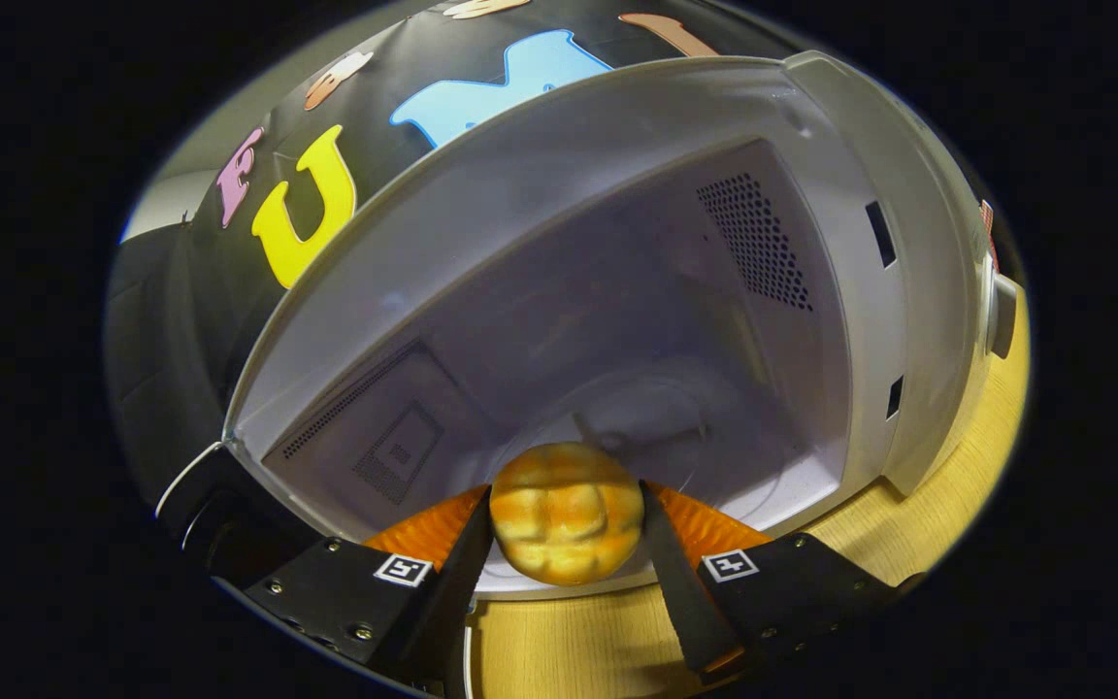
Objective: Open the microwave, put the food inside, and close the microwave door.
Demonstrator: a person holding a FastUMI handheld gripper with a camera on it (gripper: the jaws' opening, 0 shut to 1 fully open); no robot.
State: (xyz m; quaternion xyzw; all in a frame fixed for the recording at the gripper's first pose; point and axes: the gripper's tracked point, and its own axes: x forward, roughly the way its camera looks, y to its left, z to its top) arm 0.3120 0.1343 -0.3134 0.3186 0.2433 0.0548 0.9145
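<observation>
One bun (567, 513) between gripper (567, 529) jaws

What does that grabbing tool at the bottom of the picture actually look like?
The gripper has two flat, tapering fingers mounted on black blocks fastened with small screws. Each block carries a small square black-and-white marker. Ribbed orange parts sit just behind the fingers on both sides. No cables are visible.

A staged recording booth, not a real kitchen.
A microwave (617, 291) stands open on a wooden table (957, 485) before a black cloth wall (229, 291).
</observation>
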